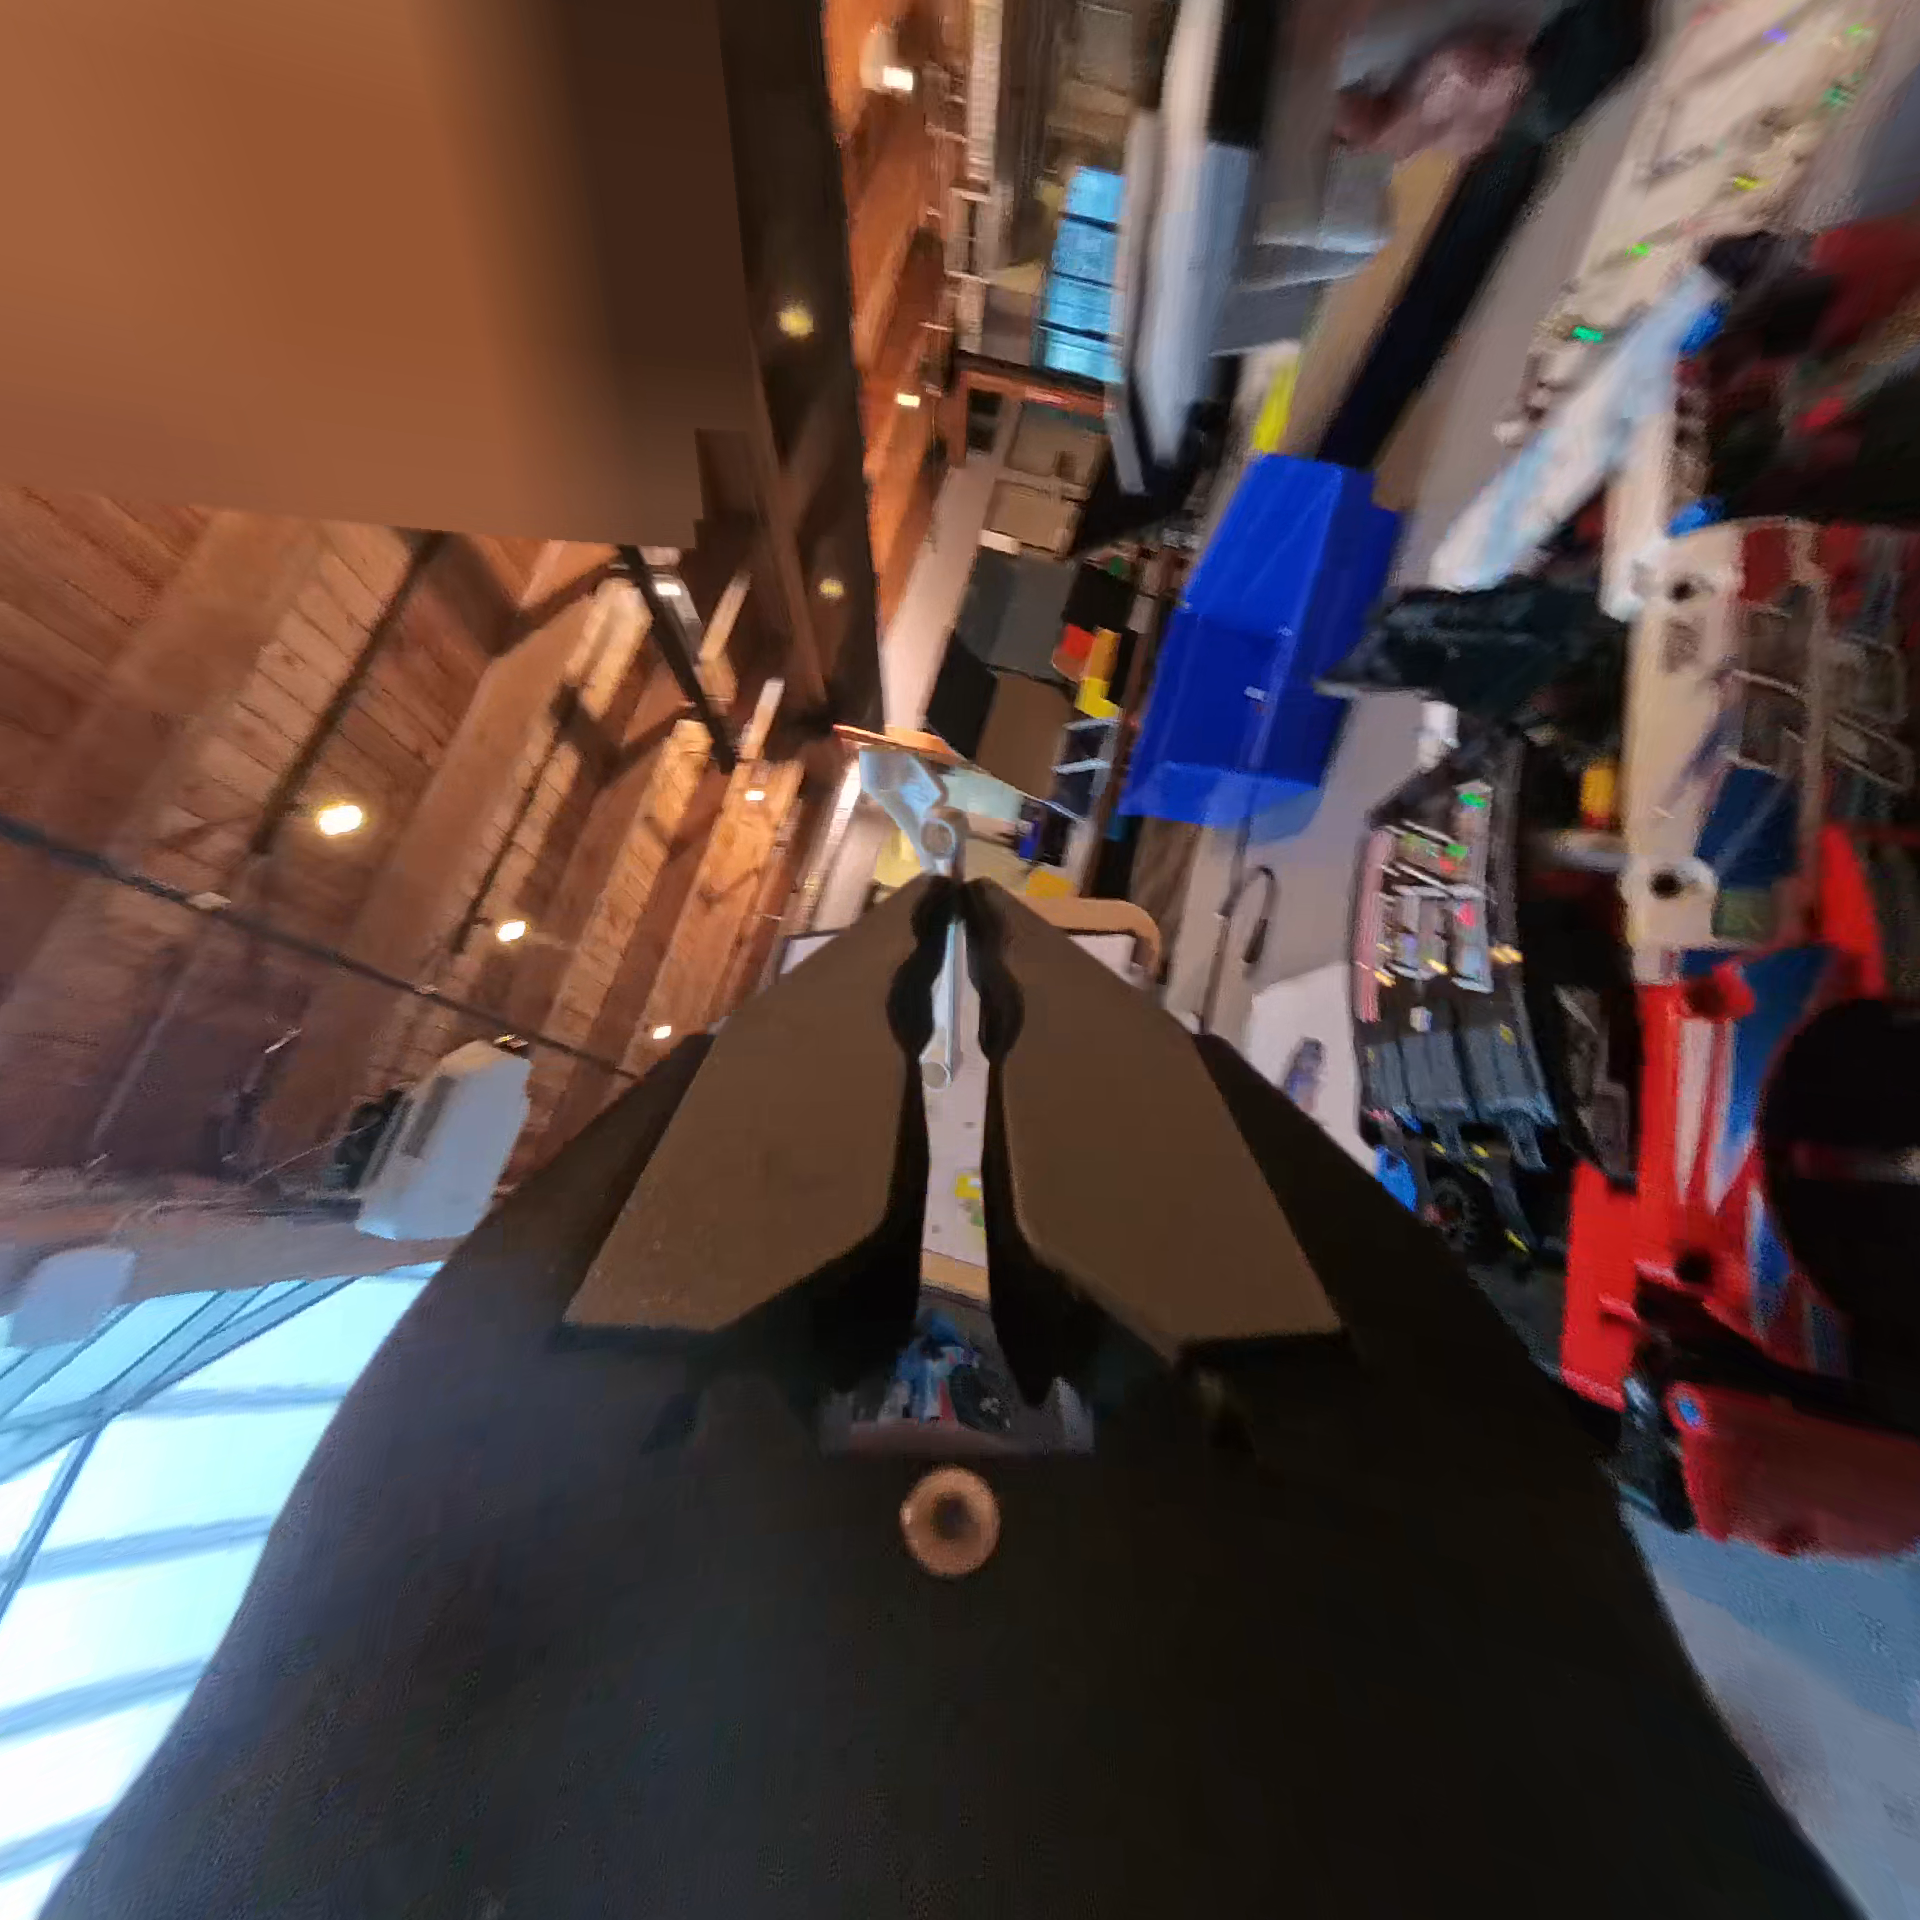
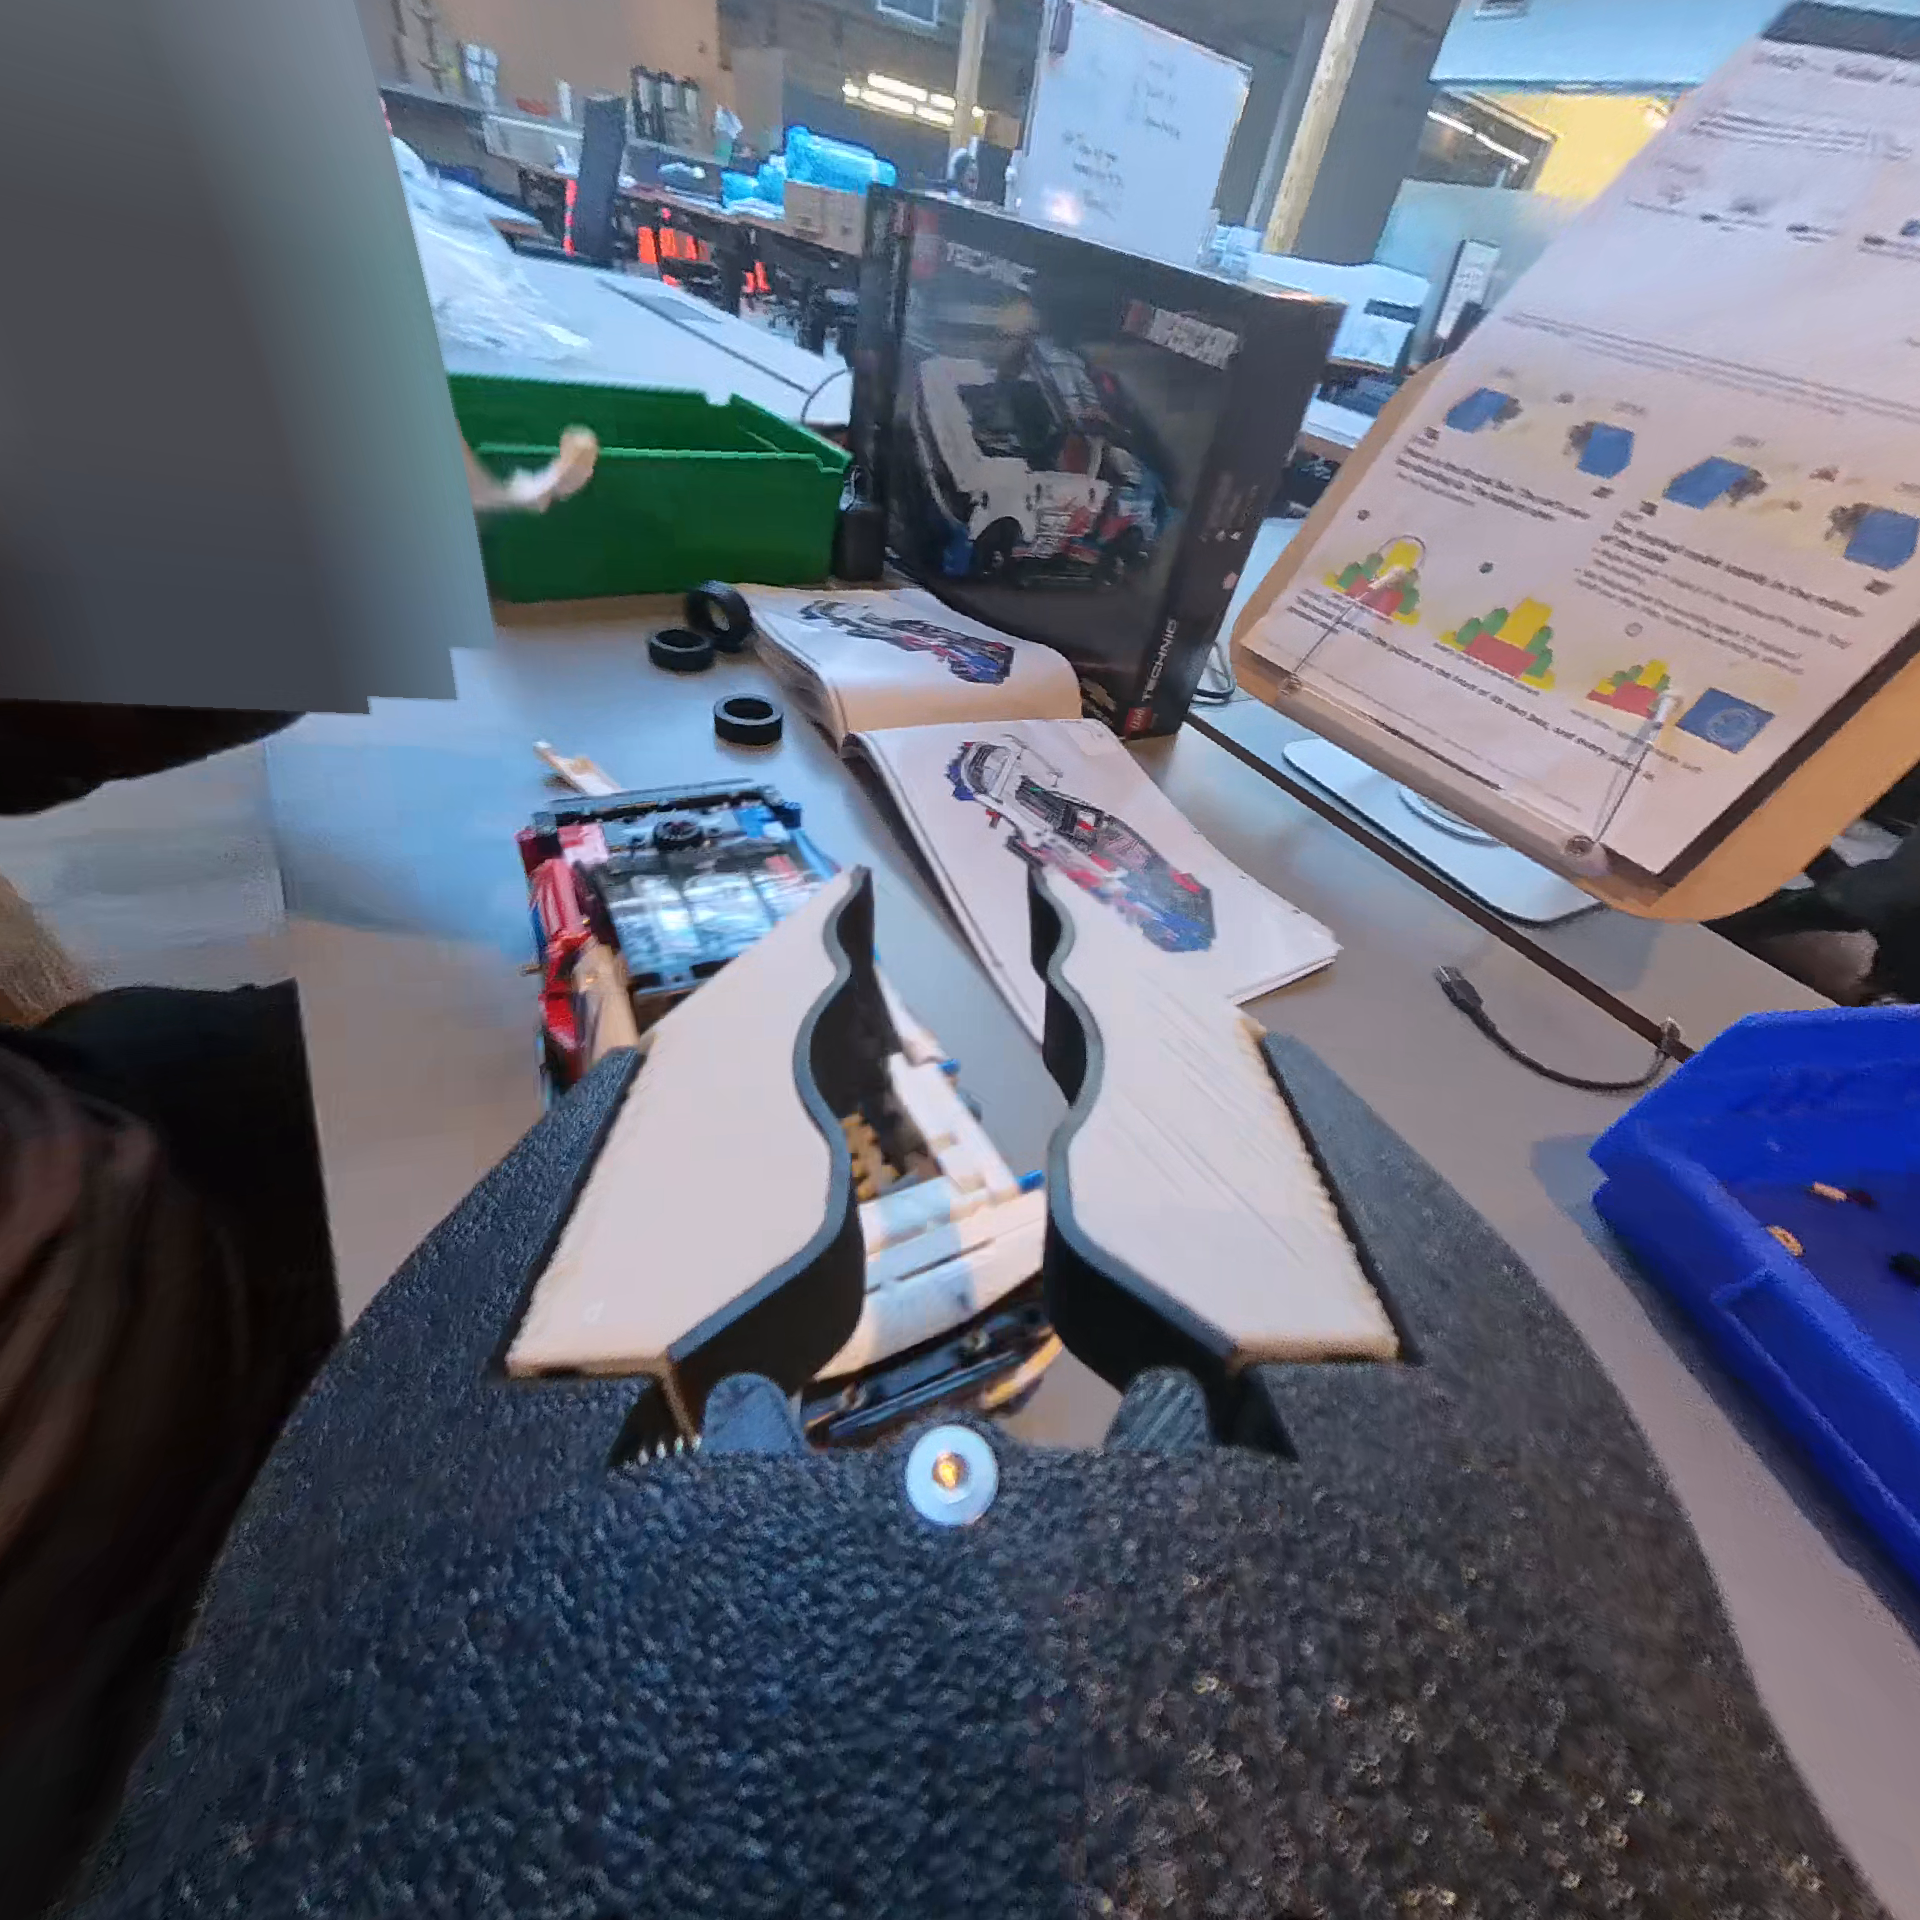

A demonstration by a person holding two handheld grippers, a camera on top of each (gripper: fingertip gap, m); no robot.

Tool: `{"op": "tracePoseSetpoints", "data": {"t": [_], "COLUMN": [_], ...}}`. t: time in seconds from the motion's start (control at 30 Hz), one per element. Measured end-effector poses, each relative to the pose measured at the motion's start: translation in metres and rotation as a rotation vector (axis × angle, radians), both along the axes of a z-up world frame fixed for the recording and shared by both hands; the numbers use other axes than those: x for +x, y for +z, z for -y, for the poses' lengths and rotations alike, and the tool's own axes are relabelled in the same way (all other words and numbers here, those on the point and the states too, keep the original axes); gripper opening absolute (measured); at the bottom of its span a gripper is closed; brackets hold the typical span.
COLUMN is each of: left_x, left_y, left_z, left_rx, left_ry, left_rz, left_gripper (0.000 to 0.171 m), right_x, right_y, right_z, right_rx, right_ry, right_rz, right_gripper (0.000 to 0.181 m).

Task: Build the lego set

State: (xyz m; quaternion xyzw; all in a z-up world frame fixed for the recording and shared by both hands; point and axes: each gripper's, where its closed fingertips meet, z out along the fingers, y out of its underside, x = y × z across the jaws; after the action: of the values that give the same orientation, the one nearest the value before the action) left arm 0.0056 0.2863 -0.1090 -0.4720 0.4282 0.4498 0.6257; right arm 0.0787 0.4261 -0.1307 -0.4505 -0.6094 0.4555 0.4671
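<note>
We see left tool (image 1: 948, 891) clenched on a thin light-grey lego piece (image 1: 943, 831), tilted sideways in air | right tool (image 2: 951, 914) released above the part-built lego car (image 2: 675, 894) on the surface (image 2: 1351, 1039) | car seems light, stiff, snap-apart: grip its chassis sides.

table (image 2: 1351, 1039) | on it: booklet (image 2: 1101, 862); tyres (image 2: 746, 719); green bin (image 2: 665, 499); box (image 2: 1070, 457)

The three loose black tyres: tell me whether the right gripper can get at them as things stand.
Probably yes. The right gripper is open and holds nothing, and the three tyres lie exposed on the table; only the car model sits between, low enough to pass over.
</note>
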Motion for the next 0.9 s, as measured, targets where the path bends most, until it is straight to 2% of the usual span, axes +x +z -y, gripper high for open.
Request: {"op": "tracePoseSetpoints", "data": {"t": [0.07,0.1,0.2,0.3,0.47,0.57,0.7,0.77,0.83,0.9], "left_x": [-0.007,-0.013,-0.029,-0.045,-0.117,-0.145,-0.154,-0.141,-0.139,-0.134], "left_y": [0.013,0.014,0.007,0.013,0.026,0.019,0.007,0.001,-0.006,-0.005], "left_z": [0.008,0.009,0.006,0.008,-0.005,-0.02,-0.033,-0.032,-0.034,-0.034], "left_rx": [0.108,0.109,-0.013,-0.11,-0.088,-0.095,-0.11,-0.183,-0.201,-0.226], "left_ry": [-0.013,-0.037,-0.187,-0.359,-0.396,-0.349,-0.354,-0.409,-0.403,-0.462], "left_rz": [0.101,0.203,0.568,0.858,1.176,1.173,1.188,1.173,1.168,1.226], "left_gripper": [0.0,0.0,0.0,0.0,0.0,0.0,0.0,0.0,0.0,0.0], "right_x": [0.005,0.006,0.002,-0.007,-0.018,-0.021,-0.024,-0.026,-0.027,-0.029], "right_y": [-0.006,-0.01,-0.019,-0.026,-0.019,-0.009,-0.007,-0.011,-0.016,-0.023], "right_z": [0.011,0.012,0.017,0.021,-0.014,-0.044,-0.079,-0.085,-0.086,-0.087], "right_rx": [0.062,0.096,0.121,0.136,0.186,0.097,0.026,-0.021,-0.055,-0.043], "right_ry": [-0.02,-0.044,-0.066,-0.049,-0.131,-0.16,-0.215,-0.204,-0.192,-0.202], "right_rz": [0.011,0.012,0.021,0.039,-0.022,-0.1,-0.178,-0.17,-0.155,-0.131], "right_gripper": [0.029,0.027,0.027,0.029,0.028,0.029,0.029,0.03,0.033,0.032]}}
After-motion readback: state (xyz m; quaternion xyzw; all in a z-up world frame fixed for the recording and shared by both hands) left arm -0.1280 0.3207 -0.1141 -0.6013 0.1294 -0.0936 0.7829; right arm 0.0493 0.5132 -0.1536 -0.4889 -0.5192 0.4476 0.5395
